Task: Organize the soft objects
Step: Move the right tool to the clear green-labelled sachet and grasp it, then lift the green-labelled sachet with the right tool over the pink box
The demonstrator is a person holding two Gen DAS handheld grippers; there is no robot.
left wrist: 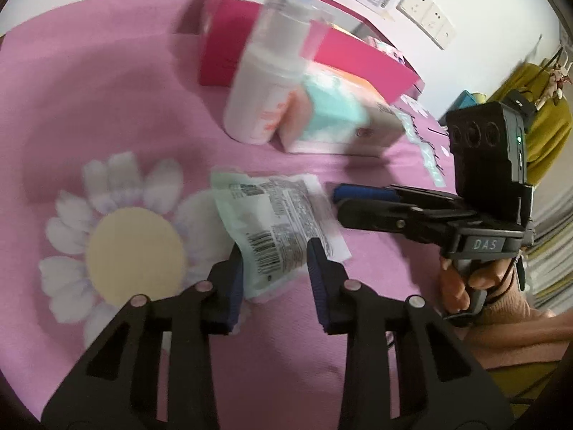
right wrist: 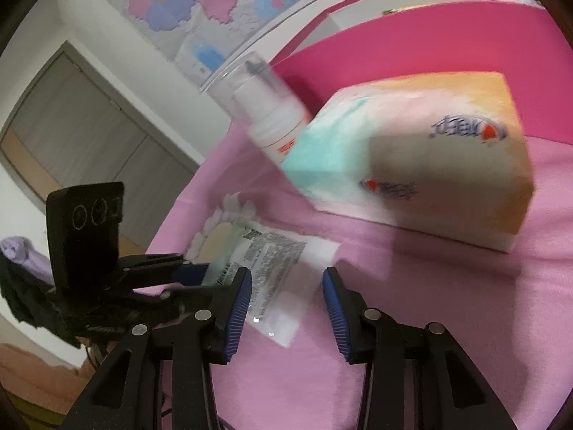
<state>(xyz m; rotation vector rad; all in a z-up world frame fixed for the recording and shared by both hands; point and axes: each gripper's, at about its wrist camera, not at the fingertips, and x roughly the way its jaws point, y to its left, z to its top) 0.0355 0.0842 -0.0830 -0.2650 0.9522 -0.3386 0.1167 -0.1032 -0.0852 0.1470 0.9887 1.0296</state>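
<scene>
surface: counter under a pink fleece cloth [left wrist: 125,82], soft nap, a few creases; covers everything seen below the fingers
cloth print: big white daisy [left wrist: 118,240] with pale yellow centre, just left of the left gripper's fingers
task thing: flat plastic sachet [left wrist: 279,229], pale green and white, barcode and small print up; lies on the cloth, one corner over the daisy petals
left gripper [left wrist: 275,279]: blue-padded fingers narrow, one each side of the sachet's near end; pads close to it, cannot tell if they press
right gripper [right wrist: 286,308]: fingers moderately apart, nothing between the pads; the sachet's white edge lies just ahead of and below the left pad, bare pink cloth under the gap
right gripper seen from left wrist: comes in from the right, blue tips almost at the sachet's far edge; a hand [left wrist: 462,283] on its handle, pinkish sleeve behind
beyond the fingers: white pump bottle [left wrist: 261,93] with clear cap, touching a tissue pack [right wrist: 422,165], teal, peach and cream, blurred logo
further back: magenta box [right wrist: 429,53], open top, behind the bottle and pack
room: white wall; coloured map [right wrist: 200,3] above the counter's far edge
room, left of right gripper: grey panelled door [right wrist: 82,122]
room, right of left gripper: white wall sockets [left wrist: 426,14], mustard fabric [left wrist: 548,125] at the frame edge
image quality: motion blur on bottle and pack
</scene>
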